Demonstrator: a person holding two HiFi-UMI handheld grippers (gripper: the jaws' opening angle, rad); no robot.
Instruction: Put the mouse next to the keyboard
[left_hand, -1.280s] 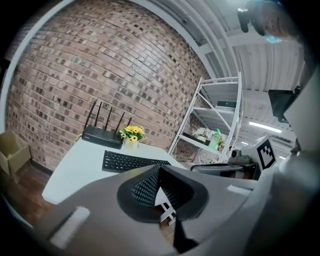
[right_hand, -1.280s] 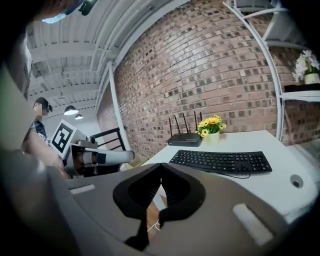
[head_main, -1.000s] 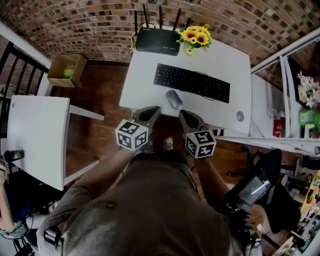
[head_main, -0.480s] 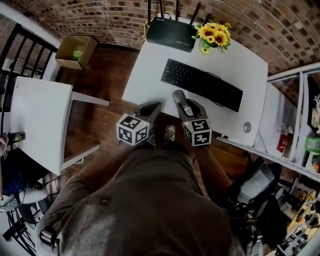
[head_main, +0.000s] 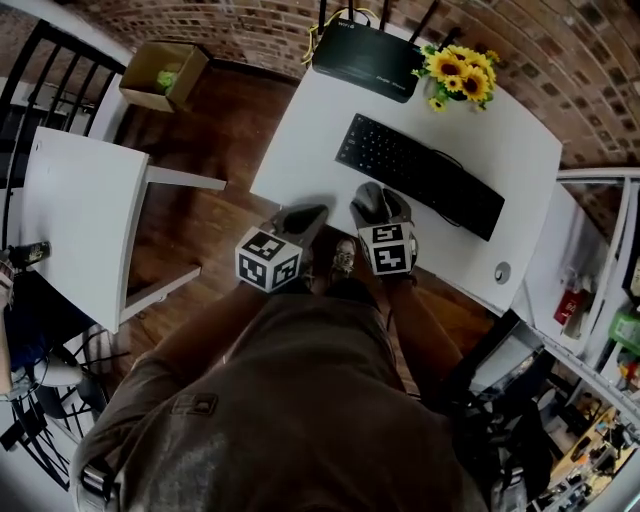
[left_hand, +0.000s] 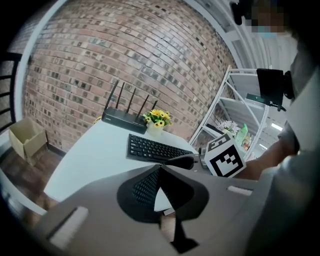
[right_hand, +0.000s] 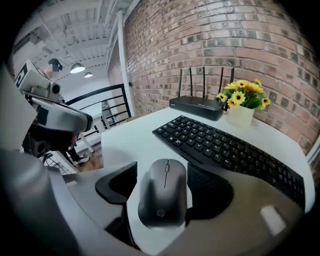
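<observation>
The mouse (right_hand: 162, 197) lies flat on the white bench (right_hand: 130, 140), in front of the keyboard (right_hand: 225, 147) and apart from it, close to the bench's near edge in the head view. The right gripper (head_main: 382, 200) has just been opening; its fingers (right_hand: 210, 190) now stand wide with the mouse between them. The 1 on the right looks very close to the shell, the other shows a clear gap, and neither appears to press.

The main risk is an off-centre close: the nearer finger would meet the mouse first and shove it sideways or turn it before the other arrives. The shell is smooth and rounded, so a squeeze set too high could likely make it slip out backward, toward the edge and the wooden floor (head_main: 215, 130). A carry swung too far forward could knock the keyboard askew.

The left gripper (left_hand: 160, 170) hangs off the bench's edge, its 2 fingers (left_hand: 145, 187) together on nothing, so it offers no backstop
</observation>
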